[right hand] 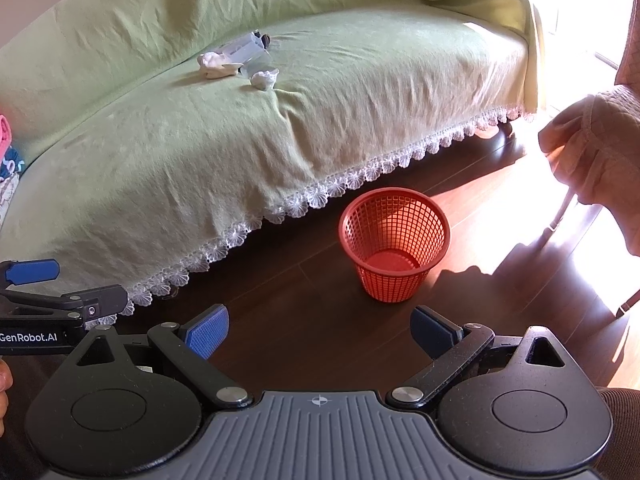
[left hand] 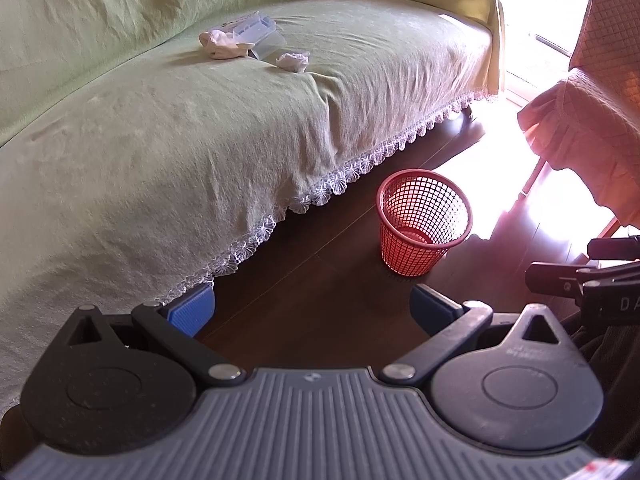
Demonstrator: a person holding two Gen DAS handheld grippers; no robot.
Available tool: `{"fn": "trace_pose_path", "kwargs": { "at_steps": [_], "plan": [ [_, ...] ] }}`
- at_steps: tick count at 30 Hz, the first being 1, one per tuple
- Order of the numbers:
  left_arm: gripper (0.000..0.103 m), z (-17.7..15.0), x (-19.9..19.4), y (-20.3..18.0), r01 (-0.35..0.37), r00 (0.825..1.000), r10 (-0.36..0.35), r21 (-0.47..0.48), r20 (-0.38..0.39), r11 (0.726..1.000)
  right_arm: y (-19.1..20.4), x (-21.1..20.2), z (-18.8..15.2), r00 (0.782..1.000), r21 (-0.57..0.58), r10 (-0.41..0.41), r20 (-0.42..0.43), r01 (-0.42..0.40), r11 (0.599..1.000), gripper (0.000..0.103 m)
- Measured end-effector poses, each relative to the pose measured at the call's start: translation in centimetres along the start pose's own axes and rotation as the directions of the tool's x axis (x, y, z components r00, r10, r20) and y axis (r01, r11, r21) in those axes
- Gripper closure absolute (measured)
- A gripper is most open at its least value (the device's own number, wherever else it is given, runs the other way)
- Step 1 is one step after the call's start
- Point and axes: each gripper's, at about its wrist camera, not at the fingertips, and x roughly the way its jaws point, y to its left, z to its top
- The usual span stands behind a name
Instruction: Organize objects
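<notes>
Left gripper (left hand: 312, 312): held low over dark wood floor (left hand: 320, 320), fingers spread wide, nothing between blue pads (left hand: 192, 314). Right gripper (right hand: 320, 332): likewise low and level, spread wide, empty; seen also at 3 o'clock edge of left view, with left gripper at 9 o'clock edge of right view, so side by side and near each other.

Red mesh basket (right hand: 394, 244): upright on floor, at about 1 o'clock from right gripper and near; at 1 o'clock from left gripper as well (left hand: 424, 222). No contents discernible inside.

Sofa under green cover (left hand: 180, 140) with white lace fringe: filled 9 to 1 o'clock of both views, front edge just beside basket.

On seat, at 11 o'clock, well apart from both grippers: crumpled white paper ball (right hand: 264, 79), pale crumpled cloth or tissue (right hand: 216, 65) to its 9 o'clock, and clear plastic box (right hand: 244, 50) just behind, touching cloth. Exact nature of cloth item could not be told.

Orange quilted chair cover (left hand: 600, 80): at 2 o'clock, in strong sunlight.
</notes>
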Motion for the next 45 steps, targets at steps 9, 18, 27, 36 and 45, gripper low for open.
{"fn": "trace_pose_path", "kwargs": {
  "at_steps": [9,18,27,36,45],
  "plan": [
    [0.001,1.9,5.3,0.1,0.005,0.998,-0.004,0.023,-0.055,1.000,-3.5,5.2,1.6,0.995,0.089,-0.010,-0.103,0.019,0.996,0.013],
    [0.001,5.4,12.9,1.2,0.007,0.995,-0.004,0.025,-0.104,1.000,-10.1,10.8,3.0,0.980,0.253,-0.115,-0.161,0.153,0.955,0.019],
    [0.001,8.1,22.0,1.4,-0.005,0.993,0.004,-0.006,-0.116,1.000,-15.6,19.3,3.6,0.980,0.437,-0.132,-0.150,0.186,0.880,0.023],
    [0.001,9.6,29.1,0.4,-0.057,0.987,0.062,0.033,-0.147,0.998,-20.4,27.7,1.6,0.975,0.540,-0.119,-0.187,0.203,0.817,0.050],
    [0.001,9.2,34.2,0.8,-0.031,0.969,0.036,0.024,-0.243,0.999,-23.1,33.0,0.6,0.970,0.636,-0.075,-0.233,0.210,0.742,0.078]
  ]
}}
